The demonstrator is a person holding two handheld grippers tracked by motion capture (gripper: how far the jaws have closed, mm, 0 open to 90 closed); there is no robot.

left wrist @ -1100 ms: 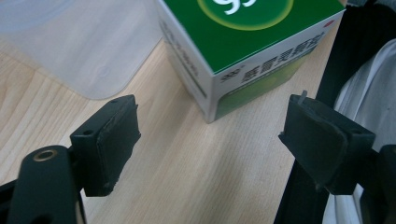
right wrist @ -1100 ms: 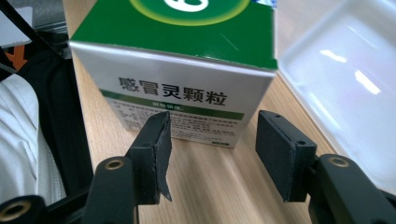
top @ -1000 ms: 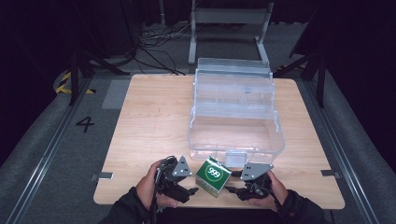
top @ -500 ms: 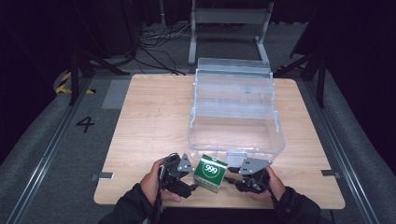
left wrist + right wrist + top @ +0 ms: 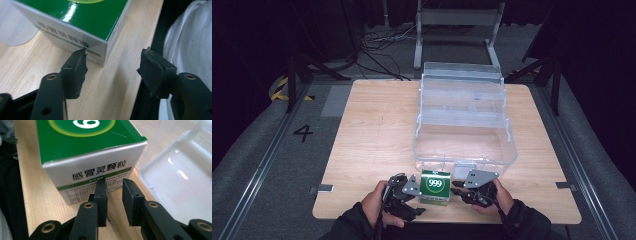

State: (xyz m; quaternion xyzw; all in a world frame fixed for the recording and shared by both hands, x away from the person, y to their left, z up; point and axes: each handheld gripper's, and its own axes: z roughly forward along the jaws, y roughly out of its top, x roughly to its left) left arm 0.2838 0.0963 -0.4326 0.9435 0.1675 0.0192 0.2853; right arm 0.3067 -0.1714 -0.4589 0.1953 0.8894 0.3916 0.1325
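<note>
The green box [image 5: 434, 186] sits near the table's [image 5: 377, 130] near edge, between the left gripper [image 5: 112, 67], jaws wide apart, and the right gripper [image 5: 114, 187], jaws narrowly apart.

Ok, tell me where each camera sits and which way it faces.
High view: above the person's side, looking forward and down on the table; both hands show, holding the left hand-held gripper and right hand-held gripper.
Left gripper view: rides the left hand-held gripper, jaws wide apart, facing the green box.
Right gripper view: rides the right hand-held gripper, jaws slightly apart, facing the box's side.
All three views share the green box; the clear bin shows in the high view.
</note>
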